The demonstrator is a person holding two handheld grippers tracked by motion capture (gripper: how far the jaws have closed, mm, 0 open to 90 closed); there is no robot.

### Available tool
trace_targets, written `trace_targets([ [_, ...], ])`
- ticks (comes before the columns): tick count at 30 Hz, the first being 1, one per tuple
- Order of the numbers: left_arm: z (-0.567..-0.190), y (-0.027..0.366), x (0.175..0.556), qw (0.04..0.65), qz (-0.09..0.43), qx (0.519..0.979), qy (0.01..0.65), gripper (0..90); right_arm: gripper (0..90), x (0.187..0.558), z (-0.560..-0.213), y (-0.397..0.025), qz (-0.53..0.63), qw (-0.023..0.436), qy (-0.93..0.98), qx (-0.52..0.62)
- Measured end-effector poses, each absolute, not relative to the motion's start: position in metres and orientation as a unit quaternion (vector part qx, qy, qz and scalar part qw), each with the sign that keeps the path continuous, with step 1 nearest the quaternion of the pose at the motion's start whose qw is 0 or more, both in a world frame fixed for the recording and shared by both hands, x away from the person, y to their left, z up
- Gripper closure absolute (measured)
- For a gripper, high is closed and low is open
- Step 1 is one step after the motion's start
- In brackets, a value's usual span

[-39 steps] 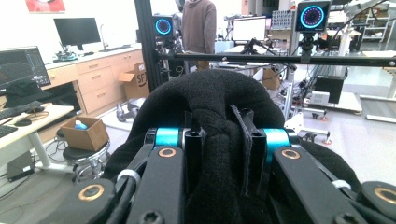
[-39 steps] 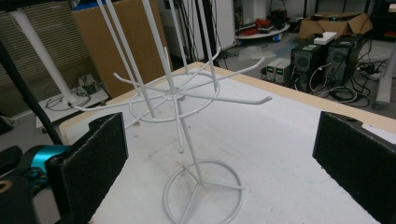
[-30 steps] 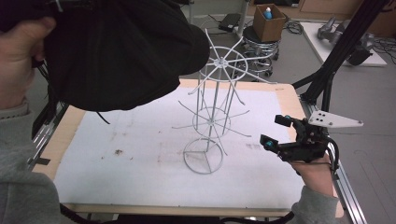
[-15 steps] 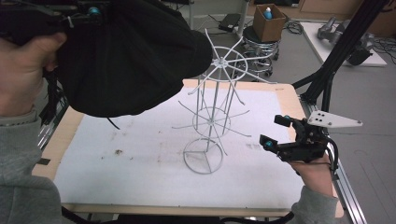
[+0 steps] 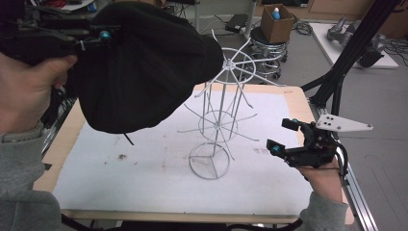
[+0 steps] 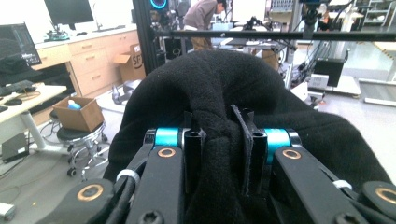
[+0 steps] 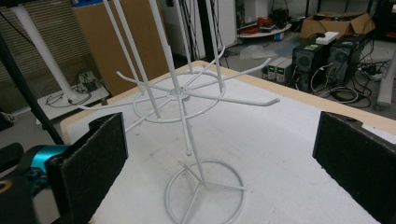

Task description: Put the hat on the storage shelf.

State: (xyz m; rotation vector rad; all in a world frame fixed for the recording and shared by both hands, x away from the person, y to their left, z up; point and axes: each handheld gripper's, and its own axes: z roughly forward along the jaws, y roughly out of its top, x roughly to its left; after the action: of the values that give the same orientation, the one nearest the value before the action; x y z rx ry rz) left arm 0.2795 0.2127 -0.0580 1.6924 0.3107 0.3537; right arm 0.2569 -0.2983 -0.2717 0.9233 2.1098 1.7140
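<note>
The left gripper (image 5: 98,36) is held high over the table's left rear corner, its jaws pinched tight on a fold of a black fleece hat (image 5: 144,67). In the left gripper view, that fold of the black fleece hat (image 6: 224,93) bulges up between the two black fingers (image 6: 192,144) and runs down between them, with the rest of the cloth swelling out beyond and to both sides of the tips. From above, the hat hangs in the air as a large dark dome spreading from the gripper toward the middle of the table, its right edge just beside the top ring of a white wire display rack (image 5: 216,120); whether cloth and wire touch cannot be told. The rack stands upright on the white mat (image 5: 120,183) that covers the table, resting on its round base, with hooked arms spreading from two tiers. The right gripper (image 5: 281,137) is low near the table's right edge, well apart from the hat, jaws spread wide and holding nothing. In the right gripper view its padded fingers (image 7: 98,154) frame the white wire display rack (image 7: 187,98), which stands farther off between them.
</note>
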Motion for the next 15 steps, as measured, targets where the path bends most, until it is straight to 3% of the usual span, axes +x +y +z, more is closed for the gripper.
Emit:
trace_targets([
  [15,-0.095,0.224,0.284,0.643,0.13,0.739,0.152,75.1,2.1,0.257,-0.271,-0.293,0.588,0.136,0.733,0.314],
])
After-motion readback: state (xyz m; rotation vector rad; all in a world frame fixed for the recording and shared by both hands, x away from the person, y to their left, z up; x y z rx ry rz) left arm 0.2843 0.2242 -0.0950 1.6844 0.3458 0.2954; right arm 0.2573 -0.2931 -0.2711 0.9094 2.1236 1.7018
